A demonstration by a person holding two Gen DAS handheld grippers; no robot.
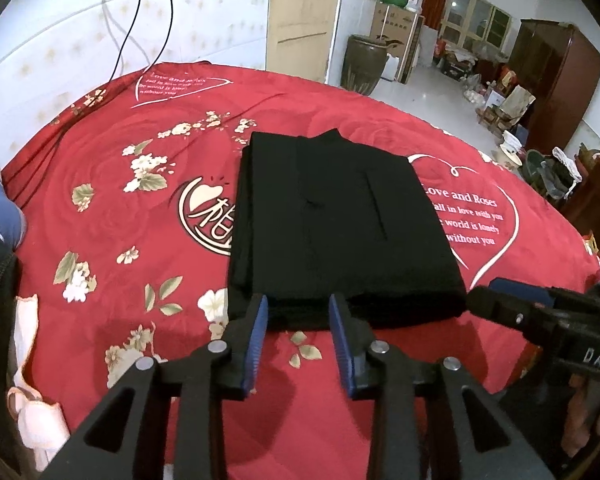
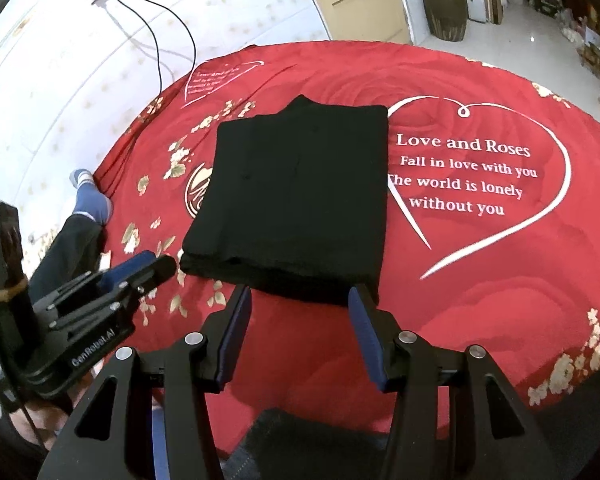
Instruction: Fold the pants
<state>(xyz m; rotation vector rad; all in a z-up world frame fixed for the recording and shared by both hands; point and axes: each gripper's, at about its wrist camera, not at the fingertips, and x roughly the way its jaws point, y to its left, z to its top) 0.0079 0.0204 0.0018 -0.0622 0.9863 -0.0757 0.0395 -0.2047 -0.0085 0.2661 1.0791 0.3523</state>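
Note:
The black pants lie folded into a neat rectangle on the red bedspread; they also show in the right wrist view. My left gripper is open and empty, its blue-padded fingers just short of the near edge of the pants. My right gripper is open and empty at the same near edge. Each gripper shows from the side in the other's view: the right one, the left one.
The bedspread has white heart prints with lettering and flower patterns. A person's leg in a blue sock rests at the bed's left edge. A white wall with cables stands behind. A brown jar and furniture stand on the floor beyond.

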